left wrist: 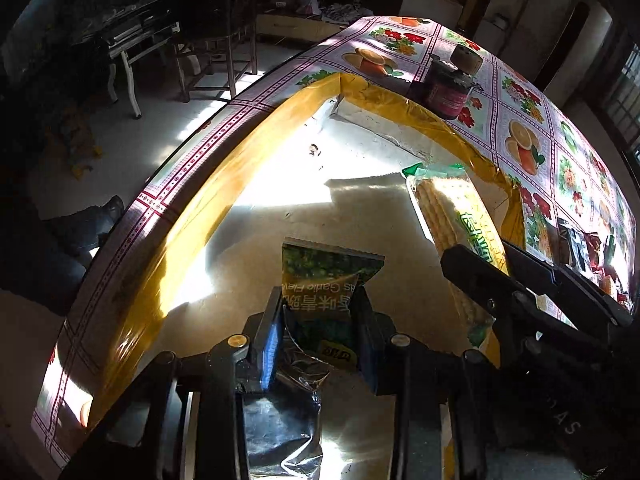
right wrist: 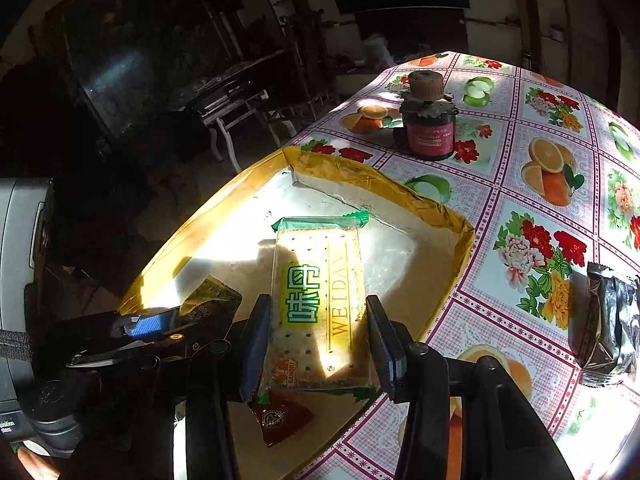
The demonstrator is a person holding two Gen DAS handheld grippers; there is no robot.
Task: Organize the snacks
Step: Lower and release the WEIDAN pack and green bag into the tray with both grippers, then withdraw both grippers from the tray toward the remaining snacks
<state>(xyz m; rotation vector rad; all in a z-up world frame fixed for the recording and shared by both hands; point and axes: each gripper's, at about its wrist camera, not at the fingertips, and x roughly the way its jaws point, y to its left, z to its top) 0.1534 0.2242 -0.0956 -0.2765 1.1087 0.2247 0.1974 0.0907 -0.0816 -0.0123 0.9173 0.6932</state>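
Observation:
A shallow box (left wrist: 224,184) with gold-taped walls lies on the flowered tablecloth; it also shows in the right wrist view (right wrist: 460,236). My left gripper (left wrist: 320,300) is shut on a green garlic-pea snack bag (left wrist: 324,276), held over the box floor. My right gripper (right wrist: 316,320) is shut on a clear cracker packet (right wrist: 320,288) with green lettering, over the box's right side. The cracker packet also shows in the left wrist view (left wrist: 448,208), with the right gripper's fingers (left wrist: 480,272) around it. A small red packet (right wrist: 280,416) lies under the cracker packet's near end.
A dark jar (right wrist: 428,128) with a brown cap stands on the tablecloth (right wrist: 540,208) behind the box. A silver-black snack bag (right wrist: 608,328) lies to the right of the box. Several small wrapped snacks (left wrist: 592,248) lie at the table's right. Chairs and a dark room are beyond the table edge.

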